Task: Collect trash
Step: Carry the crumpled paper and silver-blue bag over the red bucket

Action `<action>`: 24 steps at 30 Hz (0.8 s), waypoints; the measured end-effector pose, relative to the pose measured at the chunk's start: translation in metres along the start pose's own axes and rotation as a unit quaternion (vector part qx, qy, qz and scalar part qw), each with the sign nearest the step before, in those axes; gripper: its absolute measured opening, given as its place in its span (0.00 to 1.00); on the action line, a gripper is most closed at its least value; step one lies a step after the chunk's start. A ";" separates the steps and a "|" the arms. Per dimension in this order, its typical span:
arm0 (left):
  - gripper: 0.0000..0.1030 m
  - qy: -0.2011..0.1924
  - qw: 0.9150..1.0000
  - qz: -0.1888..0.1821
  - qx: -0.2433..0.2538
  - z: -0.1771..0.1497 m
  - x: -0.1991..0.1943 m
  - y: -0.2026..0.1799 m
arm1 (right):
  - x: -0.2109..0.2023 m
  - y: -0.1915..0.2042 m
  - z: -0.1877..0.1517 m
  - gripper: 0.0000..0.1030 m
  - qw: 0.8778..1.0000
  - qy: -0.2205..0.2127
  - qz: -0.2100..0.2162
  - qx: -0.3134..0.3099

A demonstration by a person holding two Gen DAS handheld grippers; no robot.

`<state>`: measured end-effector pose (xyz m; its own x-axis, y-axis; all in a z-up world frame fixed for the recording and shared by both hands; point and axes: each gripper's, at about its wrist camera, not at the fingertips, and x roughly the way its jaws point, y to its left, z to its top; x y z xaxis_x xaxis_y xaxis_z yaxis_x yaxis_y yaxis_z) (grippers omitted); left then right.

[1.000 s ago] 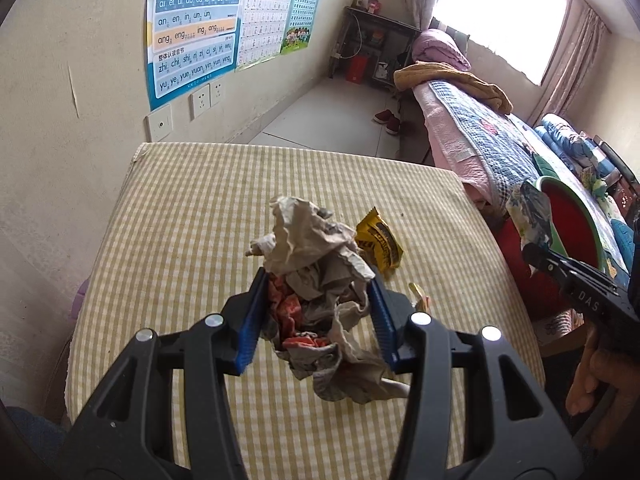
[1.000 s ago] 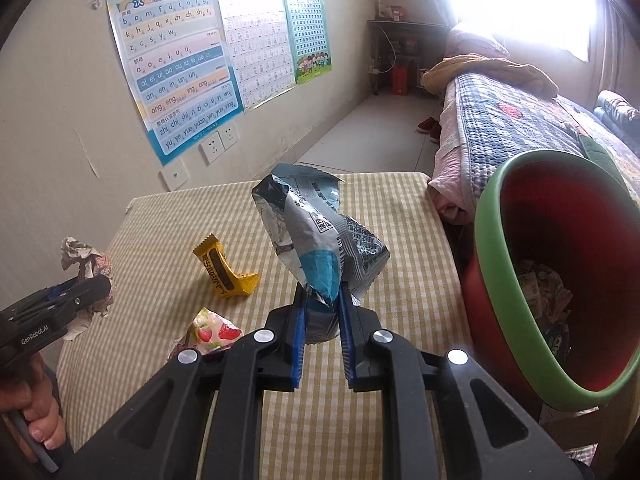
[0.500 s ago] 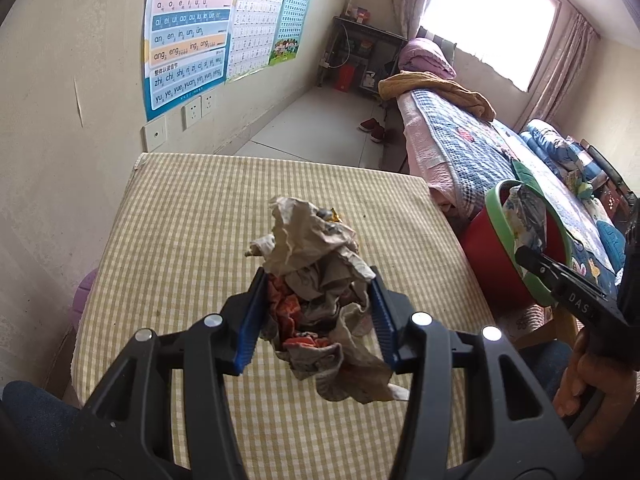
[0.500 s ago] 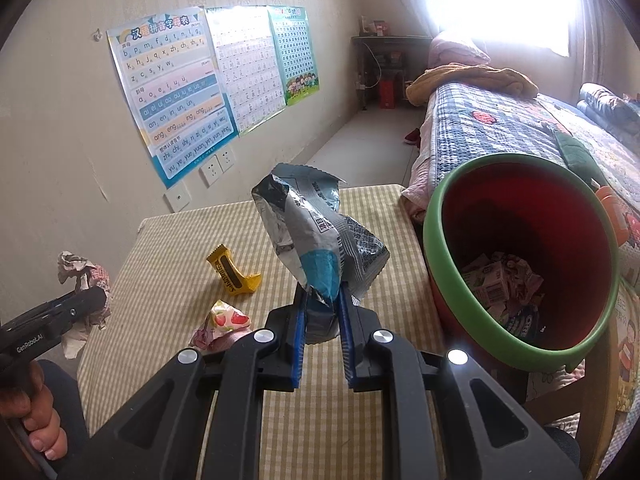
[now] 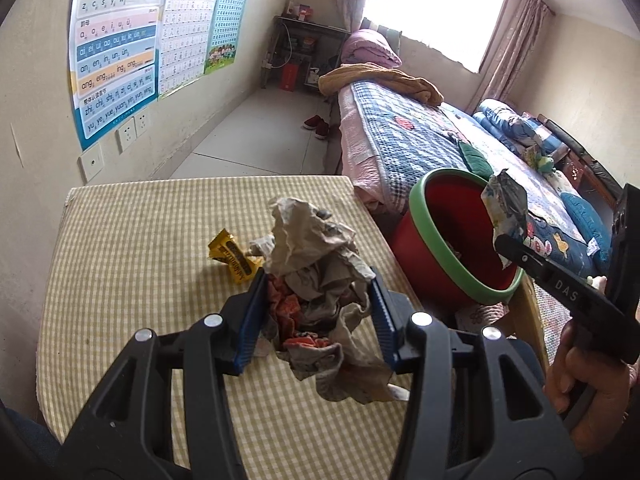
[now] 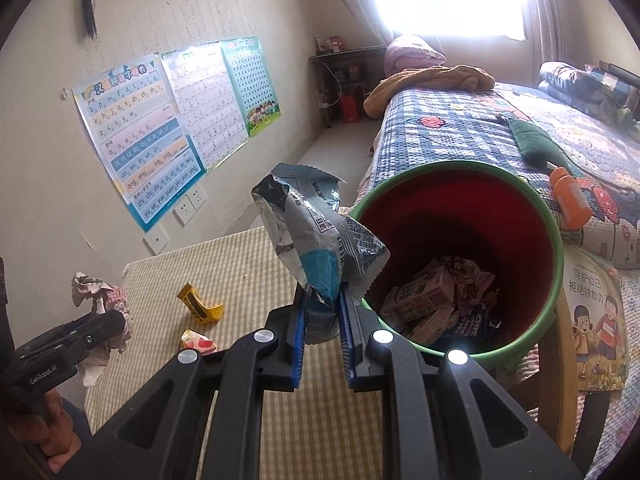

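Note:
My left gripper (image 5: 316, 312) is shut on a crumpled wad of grey and red paper (image 5: 316, 276), held above the checked table (image 5: 132, 264). My right gripper (image 6: 322, 320) is shut on a grey and blue snack bag (image 6: 320, 240), held up next to the rim of the red bin with a green rim (image 6: 556, 236). The bin (image 5: 424, 224) stands at the table's right edge and holds several cartons and wrappers. A yellow wrapper (image 6: 200, 306) and a small strawberry-print wrapper (image 6: 198, 342) lie on the table. The left wrist view shows the yellow wrapper (image 5: 232, 254) just beyond the wad.
A bed with a patchwork quilt (image 5: 420, 140) runs behind the bin. Posters (image 5: 116, 52) and wall sockets (image 5: 128, 134) line the left wall. A picture book (image 6: 592, 316) lies right of the bin. A hand (image 5: 584, 380) holds the right gripper.
Both grippers rose and swung right toward the bin, each keeping its trash. The bin now fills more of both views, and its contents show.

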<state>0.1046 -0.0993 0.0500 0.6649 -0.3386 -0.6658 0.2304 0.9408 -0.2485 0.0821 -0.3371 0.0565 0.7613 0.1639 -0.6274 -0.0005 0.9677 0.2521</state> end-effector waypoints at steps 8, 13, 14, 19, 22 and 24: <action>0.45 0.002 0.999 -0.039 0.021 0.020 0.027 -0.045 | -0.010 -0.041 0.005 0.14 0.999 -0.010 -0.026 0.031; 0.45 0.005 0.997 -0.061 0.042 0.030 0.044 -0.074 | -0.014 -0.065 0.011 0.14 0.998 -0.019 -0.038 0.046; 0.45 0.004 0.997 -0.065 0.046 0.033 0.046 -0.080 | -0.014 -0.070 0.012 0.14 0.998 -0.021 -0.040 0.048; 0.45 0.005 0.994 -0.085 0.063 0.041 0.060 -0.108 | -0.014 -0.090 0.016 0.14 0.997 -0.023 -0.050 0.058; 0.45 0.007 0.993 -0.096 0.073 0.045 0.070 -0.126 | -0.012 -0.102 0.017 0.14 0.996 -0.022 -0.056 0.064; 0.45 0.009 0.992 -0.102 0.080 0.047 0.077 -0.136 | -0.011 -0.110 0.017 0.14 0.996 -0.020 -0.058 0.070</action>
<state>0.1577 -0.2531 0.0660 0.5802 -0.5201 -0.6268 0.4685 0.8426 -0.2655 0.0849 -0.4484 0.0483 0.7768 0.0426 -0.6283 0.1767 0.9429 0.2824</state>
